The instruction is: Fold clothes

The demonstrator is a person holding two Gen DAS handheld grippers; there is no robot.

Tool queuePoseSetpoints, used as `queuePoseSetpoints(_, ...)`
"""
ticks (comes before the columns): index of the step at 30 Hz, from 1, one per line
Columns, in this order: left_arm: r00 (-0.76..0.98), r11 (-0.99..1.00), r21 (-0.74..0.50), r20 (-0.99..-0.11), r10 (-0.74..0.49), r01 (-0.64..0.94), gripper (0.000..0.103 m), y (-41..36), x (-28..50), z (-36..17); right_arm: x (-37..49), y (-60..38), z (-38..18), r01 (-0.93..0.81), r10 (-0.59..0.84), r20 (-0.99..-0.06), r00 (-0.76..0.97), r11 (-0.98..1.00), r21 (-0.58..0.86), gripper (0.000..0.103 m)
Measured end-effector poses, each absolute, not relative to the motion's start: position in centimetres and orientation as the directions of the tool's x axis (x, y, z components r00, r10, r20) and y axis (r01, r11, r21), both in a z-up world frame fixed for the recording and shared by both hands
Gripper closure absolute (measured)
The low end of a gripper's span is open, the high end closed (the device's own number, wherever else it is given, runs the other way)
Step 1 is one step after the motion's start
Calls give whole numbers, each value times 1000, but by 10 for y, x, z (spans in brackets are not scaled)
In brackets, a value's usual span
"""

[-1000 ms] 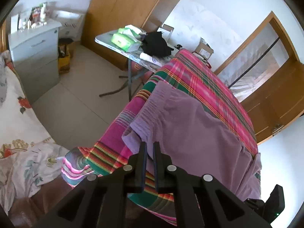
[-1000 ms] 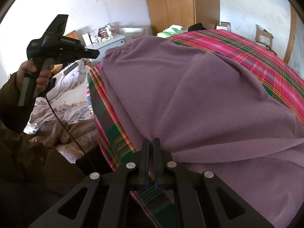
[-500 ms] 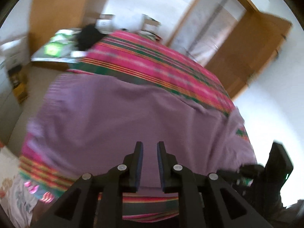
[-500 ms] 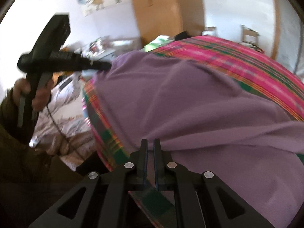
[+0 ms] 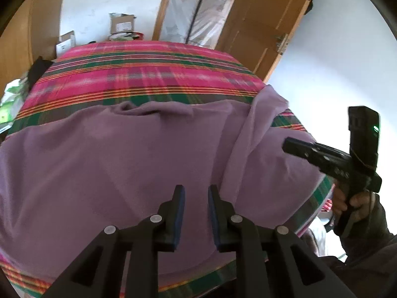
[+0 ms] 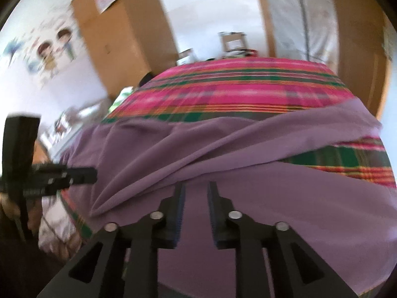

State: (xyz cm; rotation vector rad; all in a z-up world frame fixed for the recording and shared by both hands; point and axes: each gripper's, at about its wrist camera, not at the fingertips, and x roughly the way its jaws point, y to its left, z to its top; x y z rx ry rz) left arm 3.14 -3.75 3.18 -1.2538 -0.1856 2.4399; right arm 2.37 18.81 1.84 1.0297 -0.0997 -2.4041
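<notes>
Two black two-finger tools hover over a bed spread with a pink, green and orange plaid blanket [image 5: 148, 74], where a large mauve fleece garment [image 5: 111, 161] lies rumpled across the near end, one long fold running diagonally toward the far right corner. Left tool [image 5: 196, 193] and right tool [image 6: 196, 191] both stand partly open, their jaws having just been opening, with nothing between the pads; cloth lies below them, not gripped. Judging from the wrinkles, the fold would go best if each tool took a clean single-layer edge at matching corners, pulled the fabric taut and flat, then carried it over evenly.
</notes>
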Motion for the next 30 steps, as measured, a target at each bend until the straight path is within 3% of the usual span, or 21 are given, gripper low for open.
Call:
queuePoseSetpoints(7, -498, -899, -247, -764, 410, -361, 78, -7, 22, 27, -7, 211, 18, 332, -477, -632, -611, -879, 342, 76)
queuePoseSetpoints(11, -497, -895, -245, -761, 416, -373, 78, -1, 12, 26, -31, 208, 18, 312, -489, -642, -591, -872, 377, 70)
queuePoseSetpoints(24, -481, -885, -232, -769, 421, -405, 78, 3, 9, 20, -61, 204, 23, 230, -406, -697, -591, -913, 337, 68)
queuePoseSetpoints(28, -474, -886, -221, -778, 412, -407, 78, 5, 10, 18, -66, 211, 32, 294, -396, -727, -561, -916, 273, 68)
queuePoseSetpoints(30, -473, -879, -223, -773, 423, -421, 78, 8, 12, 18, -71, 221, 30, 248, -398, -738, -545, -917, 311, 68)
